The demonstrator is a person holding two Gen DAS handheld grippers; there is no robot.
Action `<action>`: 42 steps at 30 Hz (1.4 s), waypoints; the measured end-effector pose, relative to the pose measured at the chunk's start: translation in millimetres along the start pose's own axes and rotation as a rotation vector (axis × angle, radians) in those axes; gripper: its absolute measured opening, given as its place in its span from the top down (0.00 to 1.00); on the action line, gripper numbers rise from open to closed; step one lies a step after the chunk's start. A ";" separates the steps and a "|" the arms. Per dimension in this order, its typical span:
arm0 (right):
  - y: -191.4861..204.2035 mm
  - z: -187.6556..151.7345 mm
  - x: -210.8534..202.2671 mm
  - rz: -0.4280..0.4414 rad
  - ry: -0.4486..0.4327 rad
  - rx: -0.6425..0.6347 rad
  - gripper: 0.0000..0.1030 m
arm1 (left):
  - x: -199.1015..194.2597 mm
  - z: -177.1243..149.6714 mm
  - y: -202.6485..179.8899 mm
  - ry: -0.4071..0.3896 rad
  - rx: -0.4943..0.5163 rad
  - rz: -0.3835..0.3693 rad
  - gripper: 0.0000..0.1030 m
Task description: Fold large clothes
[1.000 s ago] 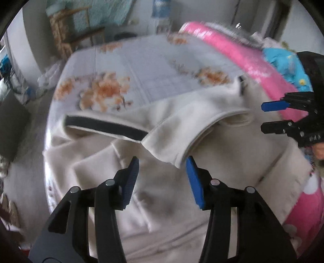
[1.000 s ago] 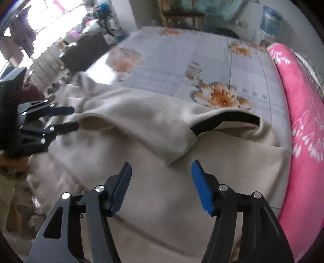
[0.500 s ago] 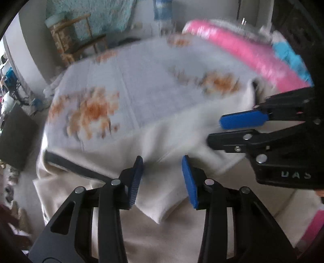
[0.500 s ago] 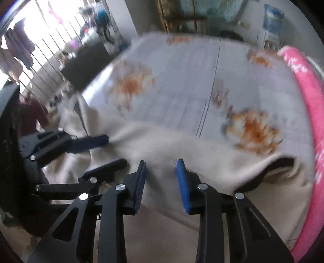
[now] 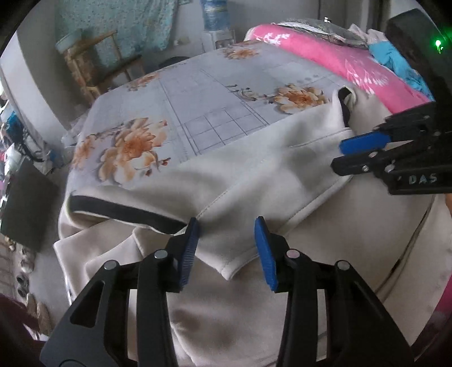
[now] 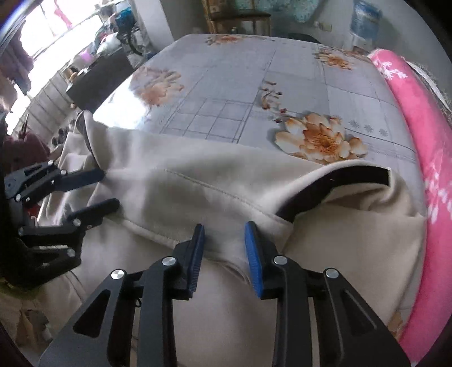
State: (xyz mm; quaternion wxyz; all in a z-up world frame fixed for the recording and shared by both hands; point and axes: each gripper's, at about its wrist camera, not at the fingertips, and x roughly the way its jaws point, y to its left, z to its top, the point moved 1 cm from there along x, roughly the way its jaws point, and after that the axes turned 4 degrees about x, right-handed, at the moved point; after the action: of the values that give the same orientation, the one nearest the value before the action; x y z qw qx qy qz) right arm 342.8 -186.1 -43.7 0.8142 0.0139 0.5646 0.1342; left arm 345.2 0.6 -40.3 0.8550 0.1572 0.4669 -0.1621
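Note:
A large cream garment [image 5: 254, 169] with black cuff trim [image 5: 118, 209] lies across the near end of a flowered bed. A folded flap of it runs between the two grippers. My left gripper [image 5: 226, 248] points down with the flap's thick edge filling the space between its blue pads. In the right wrist view the same cream garment [image 6: 197, 175] bulges between the pads of my right gripper [image 6: 223, 248], whose jaws are closing on it beside the black trim [image 6: 339, 180]. Each view shows the other tool: the right gripper [image 5: 339, 156] at the right, the left gripper [image 6: 108, 187] at the left.
The grey sheet with orange flowers [image 5: 212, 98] stretches away beyond the garment. A pink blanket [image 5: 325, 53] lines the bed's right side. A wooden chair [image 5: 93, 67] and a water bottle [image 5: 214, 14] stand at the far wall, a dark box [image 5: 25, 203] at the left.
Both grippers have come down and forward from over the garment's body to the folded flap. Their jaws have narrowed around it, the right much more. The two tools now sit closer together.

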 end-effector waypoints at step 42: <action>51.9 -201.1 -57.8 0.055 -0.140 0.038 0.36 | -107.3 -210.7 72.4 -0.055 -0.421 0.044 0.63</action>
State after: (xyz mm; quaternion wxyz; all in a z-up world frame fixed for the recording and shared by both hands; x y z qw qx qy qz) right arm 127.7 -175.6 -54.5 0.8474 0.0545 0.5080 0.1445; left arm 163.5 168.1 -49.1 0.8847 -0.0194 0.4634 -0.0466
